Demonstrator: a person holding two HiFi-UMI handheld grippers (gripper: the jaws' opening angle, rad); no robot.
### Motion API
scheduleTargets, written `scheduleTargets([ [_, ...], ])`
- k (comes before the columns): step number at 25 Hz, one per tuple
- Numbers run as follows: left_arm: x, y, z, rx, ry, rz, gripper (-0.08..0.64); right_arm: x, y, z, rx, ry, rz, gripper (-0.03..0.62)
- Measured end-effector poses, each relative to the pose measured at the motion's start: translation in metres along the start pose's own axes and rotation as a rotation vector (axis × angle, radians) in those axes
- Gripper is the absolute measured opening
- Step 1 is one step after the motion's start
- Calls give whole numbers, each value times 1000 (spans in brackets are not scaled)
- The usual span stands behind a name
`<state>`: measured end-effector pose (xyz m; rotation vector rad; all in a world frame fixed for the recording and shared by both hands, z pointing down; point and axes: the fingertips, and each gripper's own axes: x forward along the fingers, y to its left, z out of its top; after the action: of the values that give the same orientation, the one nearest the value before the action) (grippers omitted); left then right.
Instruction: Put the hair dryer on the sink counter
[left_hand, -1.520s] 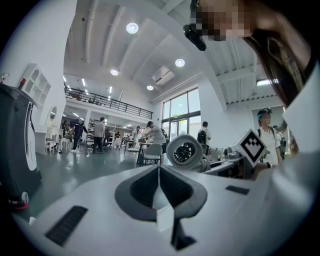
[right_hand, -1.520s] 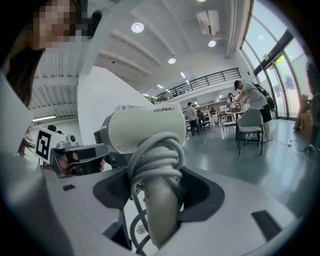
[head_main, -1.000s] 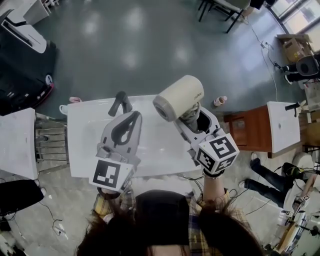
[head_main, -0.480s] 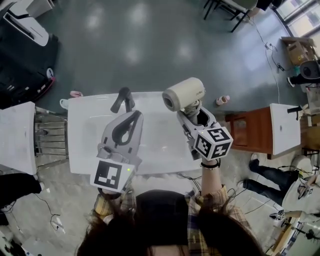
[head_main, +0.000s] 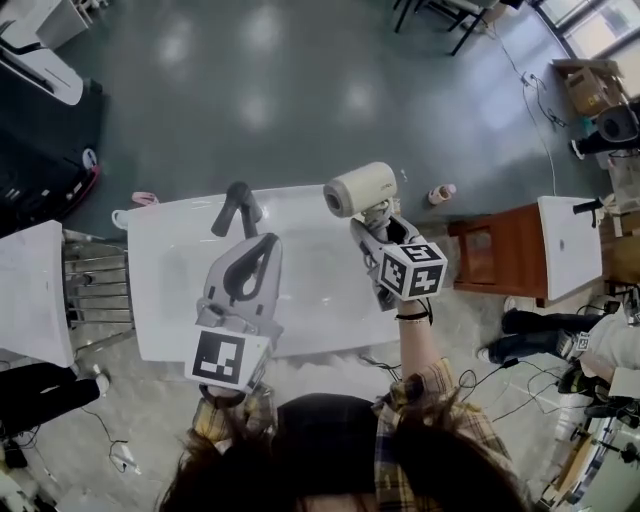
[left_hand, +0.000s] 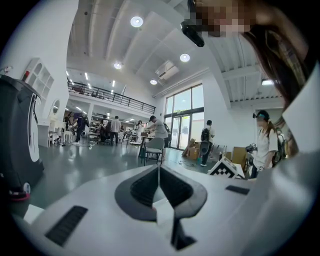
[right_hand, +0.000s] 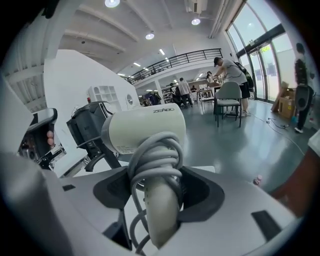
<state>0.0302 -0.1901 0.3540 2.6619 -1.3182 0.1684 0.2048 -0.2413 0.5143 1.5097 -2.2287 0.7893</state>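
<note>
Over the far right part of the sink counter (head_main: 160, 290), my right gripper (head_main: 377, 224) is clamped on the hair dryer (head_main: 362, 188) handle, one jaw on each side. Its cord (right_hand: 156, 150) is wound round the handle just above the jaws, with a loose run hanging below. Barrel sits above the gripper, lying crosswise, round end facing left. Dryer is held by the gripper only, not resting on the counter. Left gripper (head_main: 258, 246) hangs over the middle of the counter, jaws together, nothing between them, tips pointing far toward the faucet (head_main: 235, 207). Faucet stands at the far edge, left of the dryer and apart from it. Wooden stand (head_main: 492, 255) is right of the counter; pink bottle (head_main: 440, 192) is on the floor beyond.
</note>
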Motion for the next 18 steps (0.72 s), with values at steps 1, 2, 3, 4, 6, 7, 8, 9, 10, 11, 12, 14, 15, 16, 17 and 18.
scheduleTargets([
  [1,1,0,-2,-3,6,0,25,3,-4,-3,4,8,-8,282],
  [2,2,0,-3,-3,8,-1,24,7,-8,-5,9,12,-16,282],
  [3,4,0,-3,-2,8,-2,24,9,-12,-7,15,15,-25,282],
  [4,5,-1,-3,-3,6,-4,23,11,-16,-10,22,17,-34,284],
  [6,7,-3,-5,-8,6,-7,25,15,-24,-15,39,24,-51,283],
  [7,9,-3,-7,-9,8,-7,25,17,-28,-18,46,30,-58,282],
  [8,10,-3,-8,-9,11,-7,25,19,-30,-21,51,38,-63,284],
  [9,11,-3,-10,-9,15,-6,24,22,-33,-23,53,46,-67,283],
  [10,12,-3,-12,-12,21,-5,24,24,-35,-26,54,54,-71,283],
  [11,13,-3,-14,-15,27,-4,25,26,-36,-29,54,63,-74,283],
  [12,13,-4,-16,-17,32,-4,23,28,-38,-32,54,72,-77,283],
  [14,15,-4,-19,-22,38,-4,23,32,-42,-38,50,92,-84,284],
  [15,16,-3,-19,-23,39,-2,25,34,-43,-40,50,102,-86,283],
  [16,17,-3,-20,-21,40,-2,23,36,-44,-43,52,110,-86,284],
  [17,19,-2,-20,-16,38,-2,24,39,-45,-45,55,117,-86,282],
  [18,20,-2,-20,-9,34,-3,24,40,-46,-47,57,125,-87,282],
])
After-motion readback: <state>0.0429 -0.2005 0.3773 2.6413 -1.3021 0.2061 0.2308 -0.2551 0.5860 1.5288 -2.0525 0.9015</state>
